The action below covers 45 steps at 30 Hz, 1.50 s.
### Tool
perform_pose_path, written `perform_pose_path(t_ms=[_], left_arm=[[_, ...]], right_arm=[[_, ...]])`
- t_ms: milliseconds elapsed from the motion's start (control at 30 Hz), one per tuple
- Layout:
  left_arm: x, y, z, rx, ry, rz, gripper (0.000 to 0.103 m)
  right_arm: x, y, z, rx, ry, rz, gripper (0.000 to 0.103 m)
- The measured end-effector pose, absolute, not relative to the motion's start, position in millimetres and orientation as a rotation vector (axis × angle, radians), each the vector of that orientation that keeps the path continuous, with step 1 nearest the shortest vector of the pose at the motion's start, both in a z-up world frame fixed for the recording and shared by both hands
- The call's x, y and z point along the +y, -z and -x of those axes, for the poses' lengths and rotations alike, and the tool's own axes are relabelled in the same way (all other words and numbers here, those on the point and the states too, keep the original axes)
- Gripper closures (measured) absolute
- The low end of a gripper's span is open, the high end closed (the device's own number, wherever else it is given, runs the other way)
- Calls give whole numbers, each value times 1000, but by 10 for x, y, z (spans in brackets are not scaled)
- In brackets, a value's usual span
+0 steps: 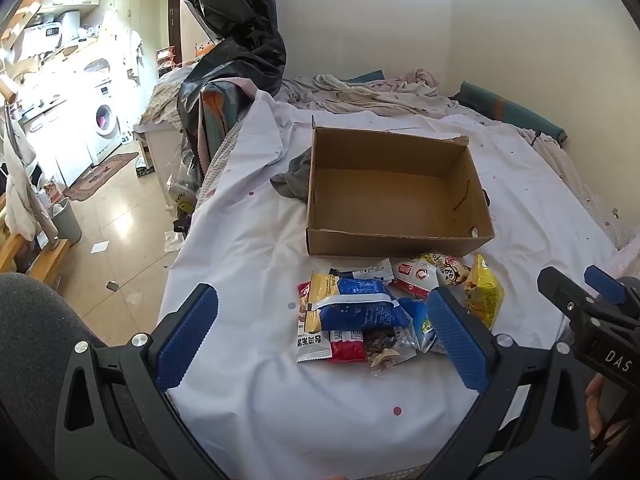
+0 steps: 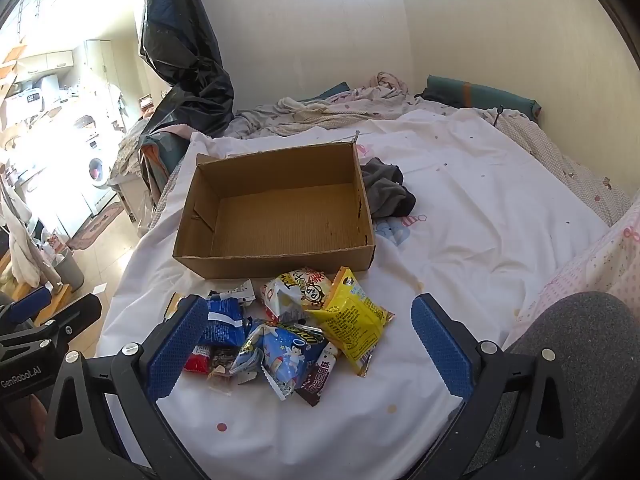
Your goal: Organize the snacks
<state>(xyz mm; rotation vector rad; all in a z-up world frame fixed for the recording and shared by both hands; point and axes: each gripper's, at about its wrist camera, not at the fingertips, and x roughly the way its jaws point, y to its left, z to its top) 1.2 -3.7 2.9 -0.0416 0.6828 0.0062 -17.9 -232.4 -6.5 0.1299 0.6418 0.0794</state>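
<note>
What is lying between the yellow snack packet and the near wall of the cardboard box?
In the right wrist view, only a narrow strip of white bedsheet separates the yellow packet from the cardboard box; no other snack lies there.

A loose pile of snack packets [image 2: 288, 332] lies on the white bedsheet just in front of an open brown cardboard box [image 2: 276, 216], whose inside is bare. In the pile a yellow packet [image 2: 352, 320] rests at the right, a dark blue packet [image 1: 356, 308] at the left, and a light blue cartoon-printed packet [image 2: 284, 352] between them. A small red packet [image 1: 347, 350] and a white packet [image 1: 313, 345] lie flat at the near edge.
</note>
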Motion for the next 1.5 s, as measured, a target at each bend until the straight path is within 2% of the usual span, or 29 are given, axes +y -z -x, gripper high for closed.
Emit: perform_pose_path(t_ms=[1500], left_arm=[[15, 34, 17, 689, -11, 52, 0]], right_arm=[[-2315, 81, 179, 648, -80, -131, 0]])
